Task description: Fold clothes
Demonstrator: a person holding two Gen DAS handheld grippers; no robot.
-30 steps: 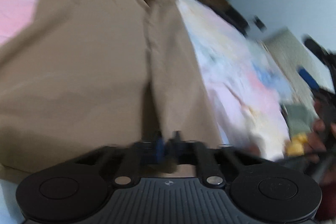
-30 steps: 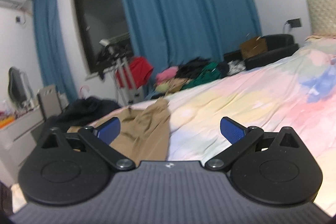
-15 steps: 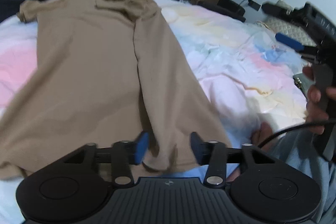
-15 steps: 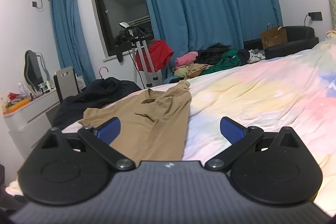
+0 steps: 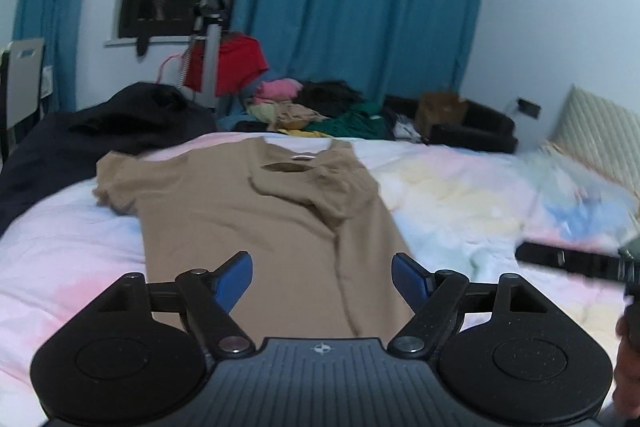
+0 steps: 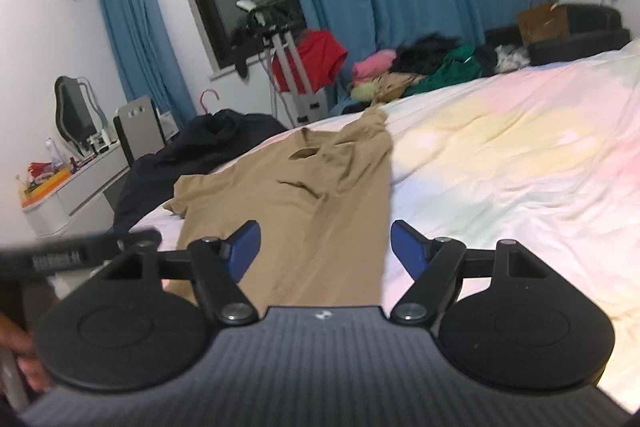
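A tan short-sleeved T-shirt (image 5: 240,227) was laid flat on the pastel bedspread (image 5: 460,203), its neckline turned toward the far edge of the bed. Its right side had been folded over onto the body, forming a long crease running down the length, with some bunching near the collar. The left sleeve was spread outward, slightly rumpled.
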